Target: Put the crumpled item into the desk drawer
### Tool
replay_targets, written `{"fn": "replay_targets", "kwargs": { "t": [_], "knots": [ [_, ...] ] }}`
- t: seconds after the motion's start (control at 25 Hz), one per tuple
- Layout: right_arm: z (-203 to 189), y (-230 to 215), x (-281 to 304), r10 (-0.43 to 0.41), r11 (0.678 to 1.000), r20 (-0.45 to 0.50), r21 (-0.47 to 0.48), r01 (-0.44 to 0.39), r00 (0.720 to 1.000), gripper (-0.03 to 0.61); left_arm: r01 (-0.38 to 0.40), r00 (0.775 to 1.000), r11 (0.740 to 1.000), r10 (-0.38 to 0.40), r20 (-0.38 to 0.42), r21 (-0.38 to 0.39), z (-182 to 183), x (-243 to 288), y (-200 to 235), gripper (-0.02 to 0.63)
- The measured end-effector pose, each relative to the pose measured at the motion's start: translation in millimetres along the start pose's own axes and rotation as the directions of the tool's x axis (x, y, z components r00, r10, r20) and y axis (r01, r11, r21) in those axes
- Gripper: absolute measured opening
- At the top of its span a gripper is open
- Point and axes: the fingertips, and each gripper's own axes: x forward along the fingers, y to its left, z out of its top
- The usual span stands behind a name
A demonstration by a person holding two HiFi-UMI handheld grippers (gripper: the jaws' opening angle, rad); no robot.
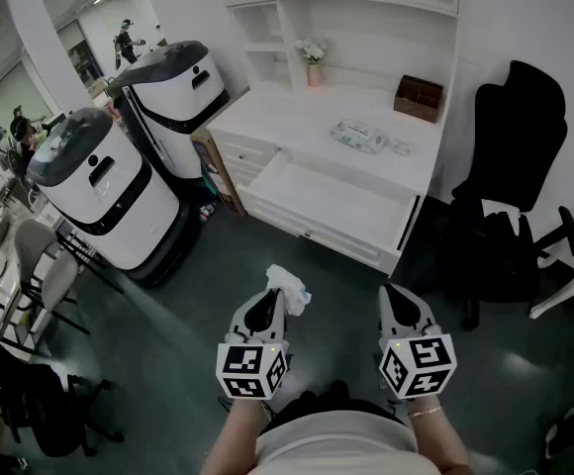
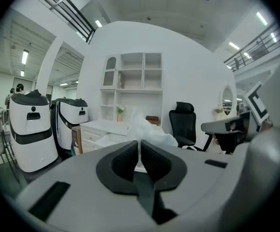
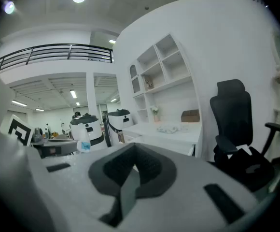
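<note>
Desk (image 1: 297, 127), one open drawer (image 1: 332, 206); left jaws tight on one crumpled item (image 1: 289, 287), right jaws together

I see the crumpled item (image 1: 289, 287), a white wad of thin sheet with a blue spot, pinched in my left gripper's (image 1: 275, 303) jaws, out in front of the desk (image 1: 297, 127) and well apart from it. The desk drawer (image 1: 332, 206), white and shallow, stands pulled open from the desk's front.

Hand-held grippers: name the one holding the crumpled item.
The left hand-held gripper: its jaws pinch the white crumpled item, while the right hand-held gripper holds nothing.
</note>
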Motion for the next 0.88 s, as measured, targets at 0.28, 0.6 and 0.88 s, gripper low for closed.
{"fn": "replay_targets", "kwargs": {
  "t": [0.28,0.6,0.88],
  "knots": [
    [-1,-9,-1,-0.003,1.0,0.004,0.003,0.003,1.0,0.002,-0.001,1.0,1.0,0.001,0.002,0.007,-1,7,-8,0.011],
    [1,-25,-2,-0.036,0.999,0.031,0.021,0.036,0.999,0.002,-0.006,1.0,1.0,0.006,0.014,0.015,1,14,-15,0.011],
    [5,-39,-5,-0.061,0.998,0.047,0.029,0.06,0.997,0.002,-0.027,0.999,0.999,0.026,0.033,0.027,11,18,-17,0.011]
  ]
}}
